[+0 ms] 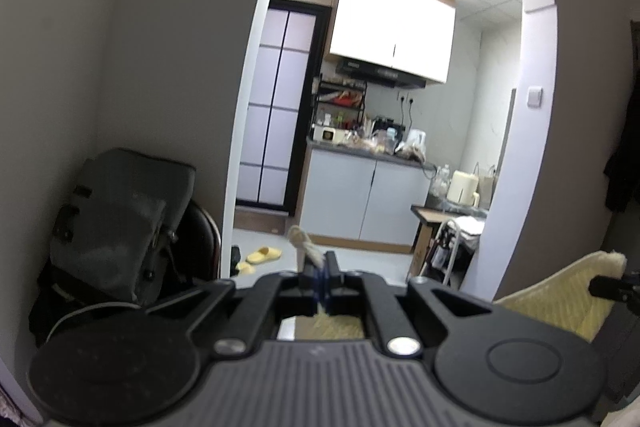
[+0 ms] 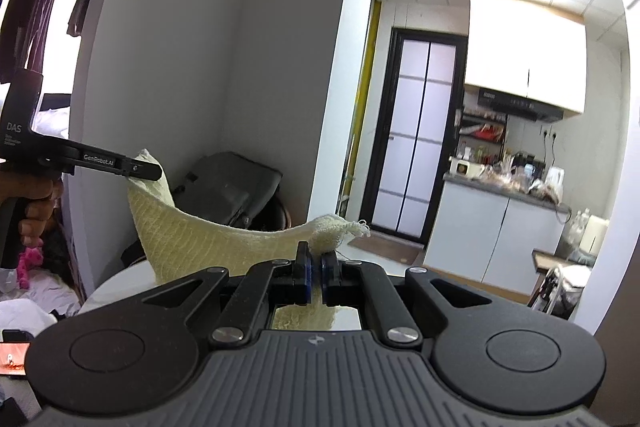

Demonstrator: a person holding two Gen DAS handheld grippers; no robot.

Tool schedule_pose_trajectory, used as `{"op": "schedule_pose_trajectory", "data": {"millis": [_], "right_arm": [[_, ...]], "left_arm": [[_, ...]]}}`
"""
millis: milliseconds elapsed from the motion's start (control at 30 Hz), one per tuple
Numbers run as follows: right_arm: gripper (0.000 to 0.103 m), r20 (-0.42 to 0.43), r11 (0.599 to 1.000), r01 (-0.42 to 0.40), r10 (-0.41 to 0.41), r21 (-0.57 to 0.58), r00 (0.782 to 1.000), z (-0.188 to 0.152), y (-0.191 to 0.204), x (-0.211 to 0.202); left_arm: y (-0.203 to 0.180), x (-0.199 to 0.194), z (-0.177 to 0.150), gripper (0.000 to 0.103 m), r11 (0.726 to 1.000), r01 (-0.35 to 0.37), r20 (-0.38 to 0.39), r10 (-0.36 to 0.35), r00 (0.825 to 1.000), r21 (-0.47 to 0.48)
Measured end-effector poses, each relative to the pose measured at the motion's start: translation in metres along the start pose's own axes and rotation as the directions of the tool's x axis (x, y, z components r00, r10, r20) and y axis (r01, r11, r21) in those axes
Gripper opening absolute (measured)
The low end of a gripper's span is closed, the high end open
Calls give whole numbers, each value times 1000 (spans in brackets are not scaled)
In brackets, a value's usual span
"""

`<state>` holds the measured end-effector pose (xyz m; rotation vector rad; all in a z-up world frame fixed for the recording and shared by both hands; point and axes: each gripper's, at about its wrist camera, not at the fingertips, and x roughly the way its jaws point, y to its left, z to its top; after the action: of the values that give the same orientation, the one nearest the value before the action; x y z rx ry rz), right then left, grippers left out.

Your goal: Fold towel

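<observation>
While both devices are raised off the counter, the left gripper [image 1: 320, 281] and right gripper [image 2: 316, 277] each clamp one corner of the pale yellow waffle-weave towel [image 2: 208, 239], which sags between them, evidently tensioned for folding.

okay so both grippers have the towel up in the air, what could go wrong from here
1. Each grip looks shallow: the left gripper and the right gripper pinch the towel near its corners, so a corner might slip out.
2. The towel sags between them, so it may land wrinkled on the white table and fold unevenly.
</observation>
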<state>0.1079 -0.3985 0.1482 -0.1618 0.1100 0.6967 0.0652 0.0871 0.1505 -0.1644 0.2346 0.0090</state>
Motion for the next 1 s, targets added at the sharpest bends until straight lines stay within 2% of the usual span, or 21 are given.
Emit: {"op": "schedule_pose_trajectory", "data": {"millis": [267, 533, 1000], "right_arm": [[5, 69, 999, 30, -27, -37, 997, 29, 6, -14], [5, 104, 997, 39, -31, -72, 994, 48, 8, -22], [5, 95, 996, 38, -31, -78, 995, 50, 7, -4]], "left_arm": [[-5, -21, 24, 3, 1000, 11, 65, -12, 998, 8], [-2, -36, 36, 3, 1000, 9, 101, -9, 995, 2], [10, -33, 33, 3, 1000, -9, 95, 10, 995, -9]]}}
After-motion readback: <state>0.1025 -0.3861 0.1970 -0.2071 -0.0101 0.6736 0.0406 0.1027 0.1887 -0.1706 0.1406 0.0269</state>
